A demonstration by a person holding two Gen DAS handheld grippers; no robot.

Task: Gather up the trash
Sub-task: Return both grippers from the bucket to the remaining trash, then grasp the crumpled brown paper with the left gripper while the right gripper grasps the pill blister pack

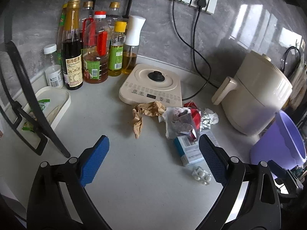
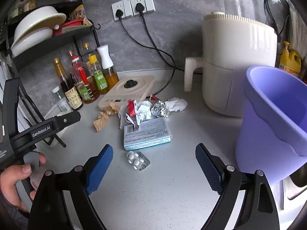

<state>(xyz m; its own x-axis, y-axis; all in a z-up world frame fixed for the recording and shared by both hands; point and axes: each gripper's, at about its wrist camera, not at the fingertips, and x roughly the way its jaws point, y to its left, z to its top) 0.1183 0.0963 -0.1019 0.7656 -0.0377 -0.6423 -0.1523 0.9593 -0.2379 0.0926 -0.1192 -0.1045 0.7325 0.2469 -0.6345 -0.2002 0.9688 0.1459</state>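
Now: both tongs released, empty | purple bin [image 2: 272, 118] right | air fryer [image 2: 238, 61] behind trash pile [image 2: 145, 111]

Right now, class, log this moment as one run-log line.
phase: approach | left gripper: open, empty | right gripper: open, empty | nearest trash: white pill blister pack | bin: purple plastic bucket, right
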